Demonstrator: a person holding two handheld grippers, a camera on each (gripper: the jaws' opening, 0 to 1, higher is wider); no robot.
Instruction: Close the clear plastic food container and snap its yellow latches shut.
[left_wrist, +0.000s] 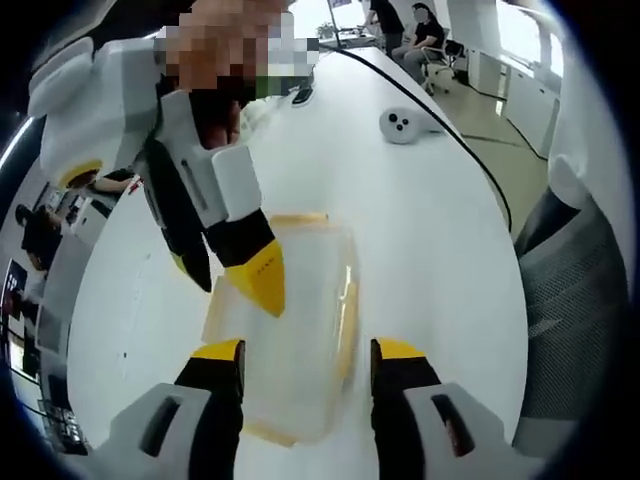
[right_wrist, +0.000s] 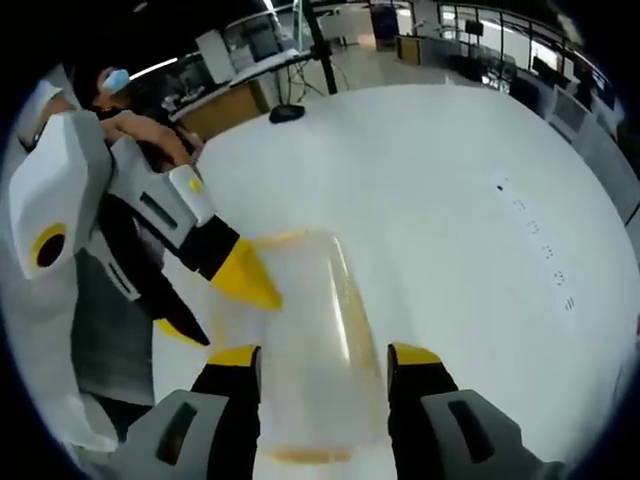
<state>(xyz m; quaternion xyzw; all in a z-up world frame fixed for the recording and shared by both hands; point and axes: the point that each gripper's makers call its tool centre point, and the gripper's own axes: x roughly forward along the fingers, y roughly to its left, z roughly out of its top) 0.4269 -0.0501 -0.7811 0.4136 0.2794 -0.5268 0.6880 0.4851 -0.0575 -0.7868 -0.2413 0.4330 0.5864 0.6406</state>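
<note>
One clear container (left_wrist: 290, 320) with yellow latches (left_wrist: 347, 318) lies on the white table (left_wrist: 420, 240), its lid down. In the left gripper view, the right gripper (left_wrist: 235, 275) comes in from the left, one yellow tip on the lid, its jaws apart; the left gripper (left_wrist: 308, 352) stands open astride the near end. A round white puck (left_wrist: 398, 124) and a black cable (left_wrist: 470, 150) lie well apart on the right, with bare tabletop between.

Your left gripper (left_wrist: 305, 358) jaws straddle the clear container (left_wrist: 290, 330), apart; right gripper (left_wrist: 235, 272) tip on its lid.
</note>
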